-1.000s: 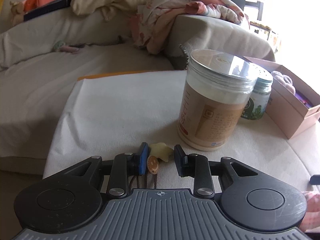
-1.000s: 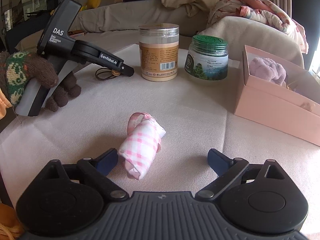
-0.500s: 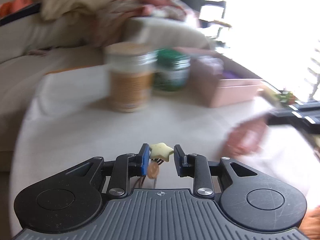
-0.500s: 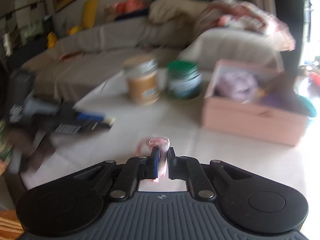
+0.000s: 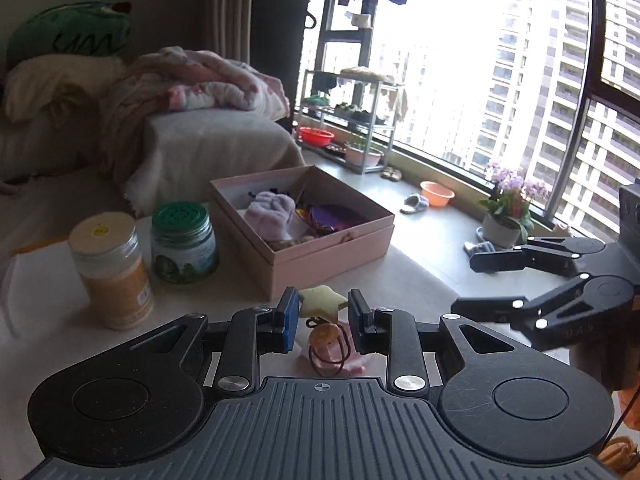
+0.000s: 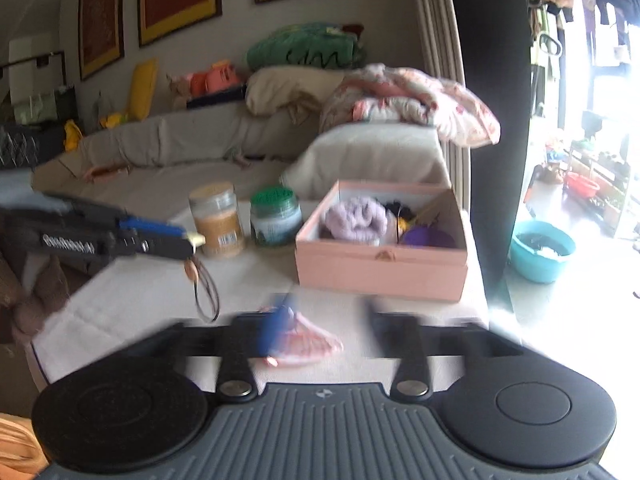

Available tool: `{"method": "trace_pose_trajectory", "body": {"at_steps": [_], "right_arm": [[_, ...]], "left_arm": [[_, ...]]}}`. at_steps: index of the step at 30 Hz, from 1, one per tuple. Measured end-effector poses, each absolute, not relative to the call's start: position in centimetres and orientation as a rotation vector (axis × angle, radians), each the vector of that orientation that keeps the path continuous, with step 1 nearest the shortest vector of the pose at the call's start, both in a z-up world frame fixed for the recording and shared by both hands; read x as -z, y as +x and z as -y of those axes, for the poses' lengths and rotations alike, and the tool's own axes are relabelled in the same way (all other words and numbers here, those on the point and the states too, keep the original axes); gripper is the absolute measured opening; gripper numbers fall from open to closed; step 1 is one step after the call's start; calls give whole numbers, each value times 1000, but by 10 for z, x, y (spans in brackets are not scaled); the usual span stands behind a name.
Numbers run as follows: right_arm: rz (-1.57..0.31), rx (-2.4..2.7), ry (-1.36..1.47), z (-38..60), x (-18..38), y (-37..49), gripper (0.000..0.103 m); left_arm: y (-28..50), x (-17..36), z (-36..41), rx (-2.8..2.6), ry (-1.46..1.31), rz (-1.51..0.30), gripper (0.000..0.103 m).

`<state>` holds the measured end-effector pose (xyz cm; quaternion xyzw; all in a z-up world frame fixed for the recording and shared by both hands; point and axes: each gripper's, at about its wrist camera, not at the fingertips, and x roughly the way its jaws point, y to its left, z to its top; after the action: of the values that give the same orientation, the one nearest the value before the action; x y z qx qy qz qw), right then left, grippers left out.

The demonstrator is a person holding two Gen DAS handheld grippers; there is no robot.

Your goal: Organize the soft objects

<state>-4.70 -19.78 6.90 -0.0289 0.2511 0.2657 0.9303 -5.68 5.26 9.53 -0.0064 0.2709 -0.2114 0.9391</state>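
My left gripper (image 5: pixel 323 307) is shut on a hair tie with a pale yellow star charm (image 5: pixel 322 300); its brown loop (image 5: pixel 328 350) hangs below. It is lifted above the table, in front of the open pink box (image 5: pixel 320 254) holding a purple plush (image 5: pixel 269 213). In the right wrist view the left gripper (image 6: pixel 192 240) holds the hair tie (image 6: pixel 206 292) left of the box (image 6: pixel 380 268). My right gripper (image 6: pixel 326 316) is blurred, its jaws apart; the pink checked cloth (image 6: pixel 308 346) lies below by the left finger. The right gripper (image 5: pixel 476 280) stands open in the left wrist view.
A tan jar (image 5: pixel 112 272) and a green-lidded jar (image 5: pixel 184 244) stand left of the box on the white-covered table (image 5: pixel 48 320). A sofa with blankets (image 6: pixel 400 100) lies behind. The window and floor basins are to the right.
My left gripper lifted the star hair tie off the table and swung right toward the box. My right gripper closed on the pink cloth, lifted, and now stands open with the cloth below.
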Motion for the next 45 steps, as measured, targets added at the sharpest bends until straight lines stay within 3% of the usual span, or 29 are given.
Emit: {"method": "trace_pose_trajectory", "body": {"at_steps": [12,14,16,19,31,40,45], "right_arm": [[-688,-620,-252,94,-8,11,82],[-732,-603,-247,89,-2,20,72],[-766,-603,-224,93,-5,21,29],[-748,-589,-182,111,-23,8,14],[-508,-480,-139,205,-101,-82,13],[-500,-405,-141,227,-95,-57,13],[-539,-379,-124,237,-88,-21,13]], "left_arm": [[-70,-71,-73,249,-12,-619,30],[-77,-69,-73,252,-20,-619,30],[-85,-70,-71,258,-20,-613,30],[-97,-73,-66,272,-12,-592,30],[-87,-103,-14,517,-68,-541,30],[65,-172,2,611,-282,-385,31],[153,-137,10,533,-389,-460,30]]}}
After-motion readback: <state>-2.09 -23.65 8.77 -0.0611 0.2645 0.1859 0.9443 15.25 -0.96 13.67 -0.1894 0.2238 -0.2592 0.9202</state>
